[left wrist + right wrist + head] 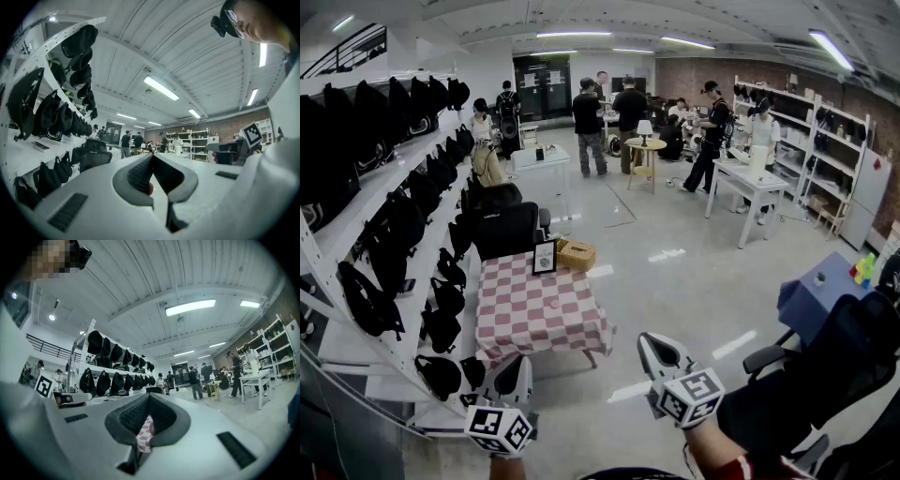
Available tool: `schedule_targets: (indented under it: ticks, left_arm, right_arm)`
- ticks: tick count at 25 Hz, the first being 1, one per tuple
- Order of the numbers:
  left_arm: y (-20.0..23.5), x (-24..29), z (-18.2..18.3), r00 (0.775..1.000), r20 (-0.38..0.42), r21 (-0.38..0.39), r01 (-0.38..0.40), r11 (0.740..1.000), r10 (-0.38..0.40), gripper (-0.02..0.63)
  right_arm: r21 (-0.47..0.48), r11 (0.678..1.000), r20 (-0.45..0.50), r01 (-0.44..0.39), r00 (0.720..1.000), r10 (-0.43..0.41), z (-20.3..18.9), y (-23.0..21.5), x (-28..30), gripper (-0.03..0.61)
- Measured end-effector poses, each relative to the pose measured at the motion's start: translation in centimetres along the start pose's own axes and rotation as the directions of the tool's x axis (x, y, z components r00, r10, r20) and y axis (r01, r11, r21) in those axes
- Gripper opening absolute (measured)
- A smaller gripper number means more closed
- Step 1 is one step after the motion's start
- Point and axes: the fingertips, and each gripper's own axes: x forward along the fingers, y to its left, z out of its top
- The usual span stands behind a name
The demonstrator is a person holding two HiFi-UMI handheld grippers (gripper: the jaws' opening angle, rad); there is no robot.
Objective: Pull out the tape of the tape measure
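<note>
A table with a red-and-white checked cloth [530, 323] stands ahead and below me. On the cloth lies a small round reddish thing [551, 303], too small to tell as the tape measure. My left gripper [517, 362] is held up near the table's front left corner, its jaws shut and empty [152, 156]. My right gripper [650, 340] hovers to the right of the table, above the floor, also shut on nothing [149, 395]. Through the gap below its pads I see a strip of the checked cloth [145, 437].
A framed picture [544, 256] stands at the table's far edge, with a cardboard box [576, 253] behind it. Racks of black bags [389, 244] line the left wall. A black chair [839, 361] and a blue box [817, 295] are on my right. Several people stand at the far tables.
</note>
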Motion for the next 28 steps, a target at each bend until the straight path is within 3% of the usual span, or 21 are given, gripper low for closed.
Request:
schedule_targets:
  ticks: [16,28]
  left_arm:
    - [-3.7,0.0,-0.6,0.999,0.008,-0.008,-0.049,0.999,0.049,0.004]
    - [-7.0,-1.3,-2.6,0.997,-0.030,-0.006,-0.078,0.997,0.078,0.003]
  right_arm:
    - [-0.032,0.999,-0.008,-0.036,0.999,0.036,0.2,-3.0,-2.7,0.002]
    - [0.006,0.995,-0.016,-0.097,0.995,0.097,-1.3,-3.8,-5.2,0.002]
